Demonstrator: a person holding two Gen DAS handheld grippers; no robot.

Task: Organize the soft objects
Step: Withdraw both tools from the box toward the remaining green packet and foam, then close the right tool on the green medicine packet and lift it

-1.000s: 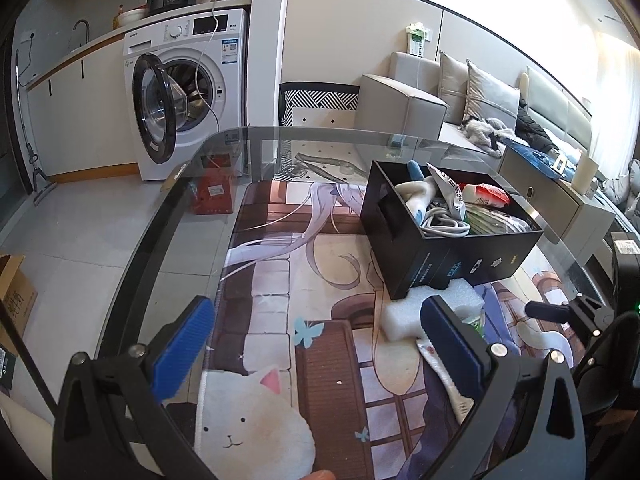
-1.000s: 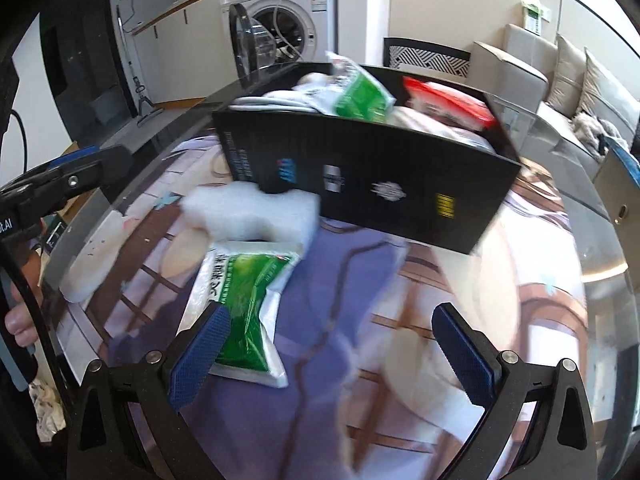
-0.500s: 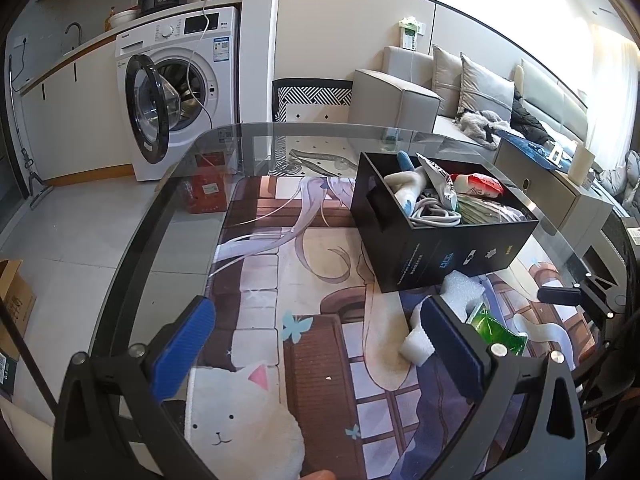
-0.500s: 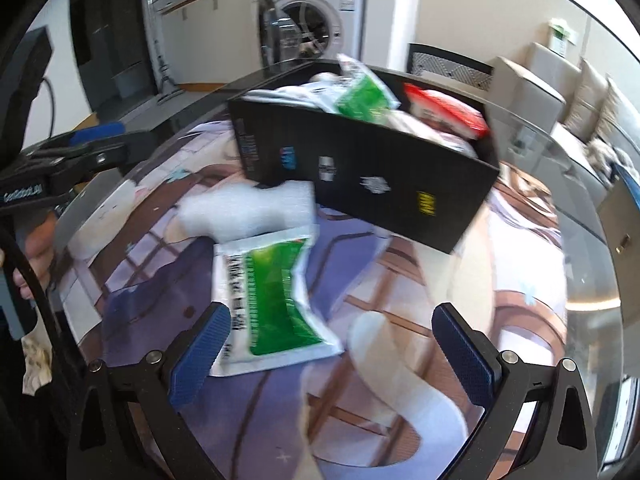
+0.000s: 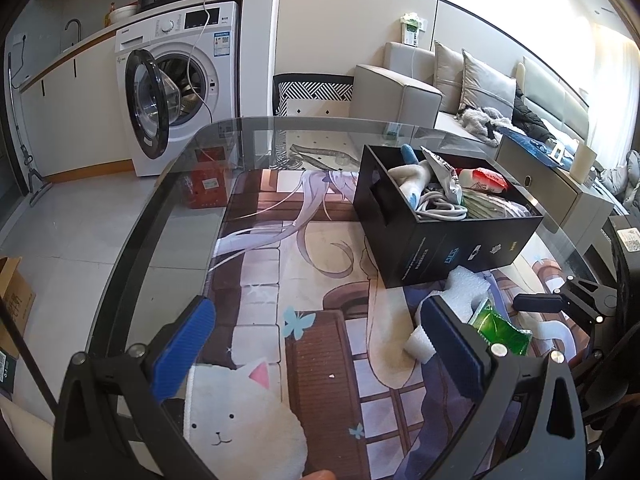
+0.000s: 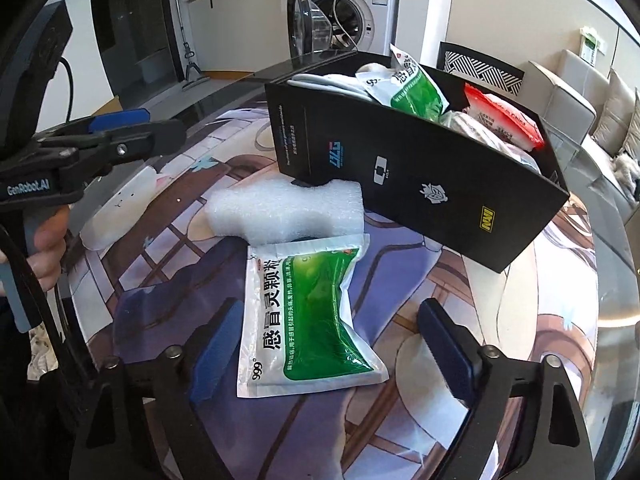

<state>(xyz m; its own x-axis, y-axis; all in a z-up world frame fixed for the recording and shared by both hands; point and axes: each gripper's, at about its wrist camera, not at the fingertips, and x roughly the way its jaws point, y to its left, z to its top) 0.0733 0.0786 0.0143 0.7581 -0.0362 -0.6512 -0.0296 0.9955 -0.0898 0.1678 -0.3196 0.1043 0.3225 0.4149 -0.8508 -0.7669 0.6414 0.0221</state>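
Now the right hand-held gripper (image 6: 324, 344) hangs over a green and white pouch (image 6: 304, 316) lying flat on the tabletop (image 6: 520, 320). Its jaws have just been closing in, and the pouch lies between them, but the blue pads (image 6: 214, 354) do not yet seem to press on it, so the pouch is not gripped. Just behind the pouch, touching its far edge, sits a white foam block (image 6: 288, 212), and behind that a black box (image 6: 420, 168) already holding a similar pouch, a red packet and other soft things.

The left hand-held gripper (image 5: 316, 344) waits to the side with jaws wide apart and nothing between them.

The step in hand looks like picking up the pouch. The next move probably calls for lowering a little and pinching the pouch across its width, then lifting it over the box wall. The foam block appears to be left for afterwards.
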